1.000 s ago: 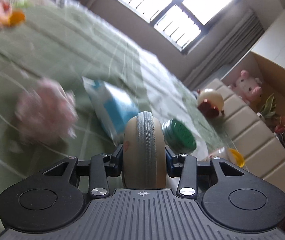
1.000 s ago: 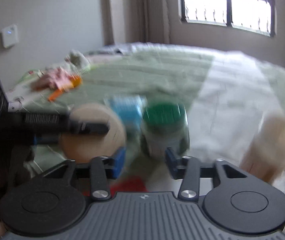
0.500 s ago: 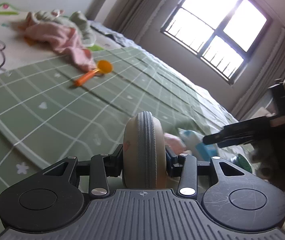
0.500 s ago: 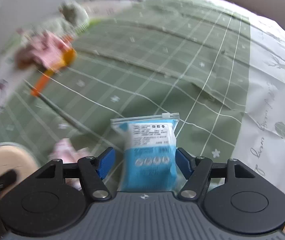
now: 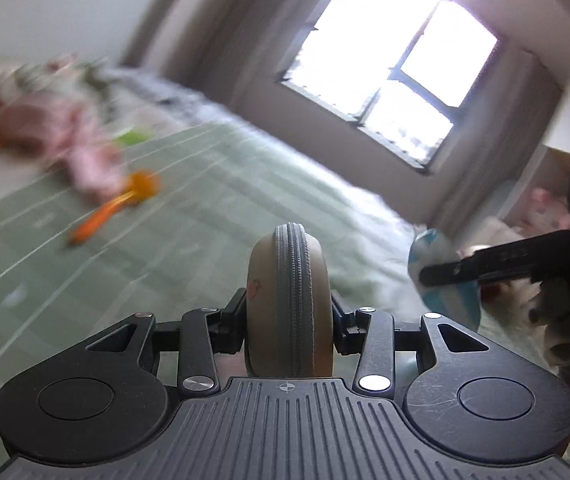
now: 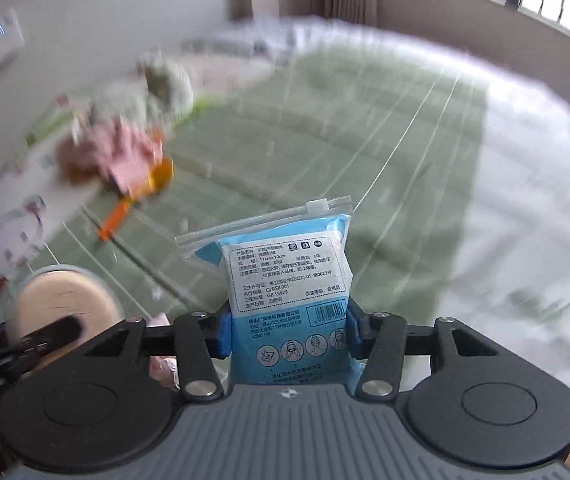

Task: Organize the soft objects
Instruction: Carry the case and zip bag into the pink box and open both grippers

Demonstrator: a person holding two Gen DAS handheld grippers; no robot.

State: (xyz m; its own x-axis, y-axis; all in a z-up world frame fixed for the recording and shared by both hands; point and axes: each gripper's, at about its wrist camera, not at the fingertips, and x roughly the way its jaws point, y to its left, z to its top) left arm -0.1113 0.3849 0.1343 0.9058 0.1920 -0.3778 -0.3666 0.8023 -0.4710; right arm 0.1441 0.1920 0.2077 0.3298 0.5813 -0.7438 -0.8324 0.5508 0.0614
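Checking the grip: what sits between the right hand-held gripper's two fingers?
The blue zip pouch, clamped between the right hand-held gripper fingers; the right wrist view shows it.

The zippered pouch point(image 5: 288, 300) is sitting edge-on between the left gripper's point(image 5: 288, 322) fingers, above the bed cover point(image 5: 213, 216). The packet point(image 6: 287, 300) is standing upright between the right gripper's point(image 6: 287, 330) fingers. From the packet, the spoon point(image 6: 137, 196) is lying at ten o'clock, touching the heap of soft toys point(image 6: 125, 148) beyond it; the window point(image 5: 389, 76) is standing at one o'clock from the pouch.
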